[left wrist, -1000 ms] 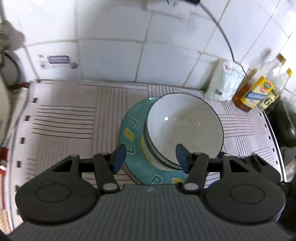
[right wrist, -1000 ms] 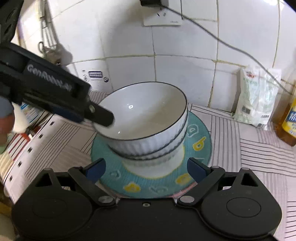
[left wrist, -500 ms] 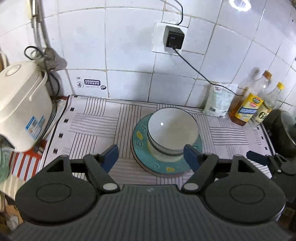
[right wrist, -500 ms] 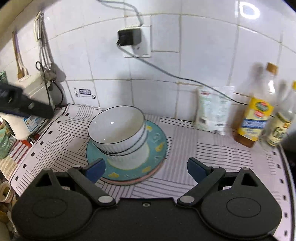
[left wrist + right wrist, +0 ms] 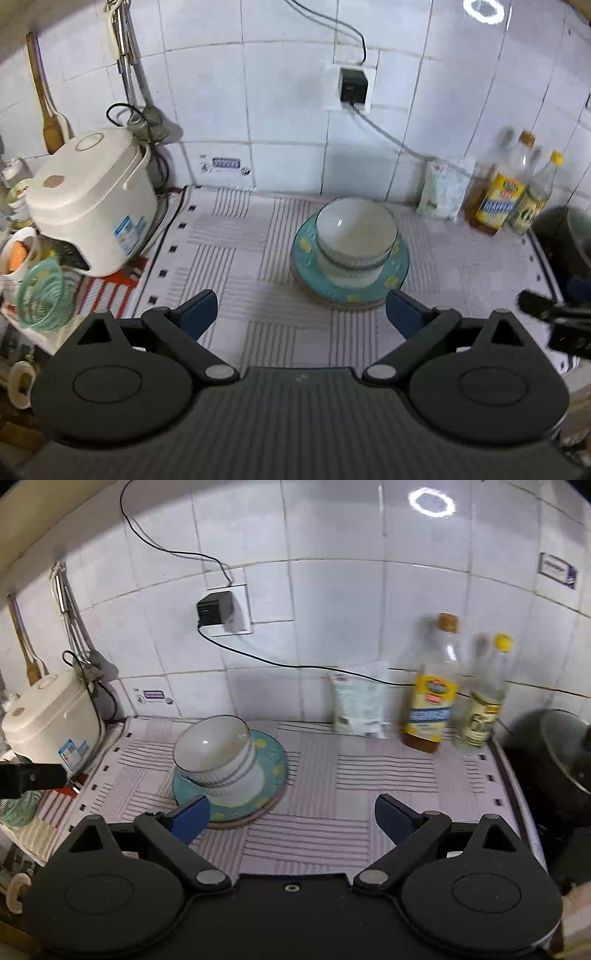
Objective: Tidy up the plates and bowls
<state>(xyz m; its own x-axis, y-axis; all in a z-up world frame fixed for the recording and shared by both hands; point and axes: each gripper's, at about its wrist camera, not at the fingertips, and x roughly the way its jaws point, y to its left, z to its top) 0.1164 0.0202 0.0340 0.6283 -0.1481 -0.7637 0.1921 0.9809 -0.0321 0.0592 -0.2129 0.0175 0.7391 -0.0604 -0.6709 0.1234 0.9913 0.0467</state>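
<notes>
Bowls [image 5: 356,230] sit nested on the plate [image 5: 314,280] ahead of the left tool [image 5: 301,308], which is opening and empty; the right tool [image 5: 291,818] gapes empty too.

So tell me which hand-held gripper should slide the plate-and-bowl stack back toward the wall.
Left, probably. The stack of bowls on the teal plate sits between the left hand-held gripper's opening, empty jaws. For the right hand-held gripper, the stack lies off beyond its left finger.
</notes>
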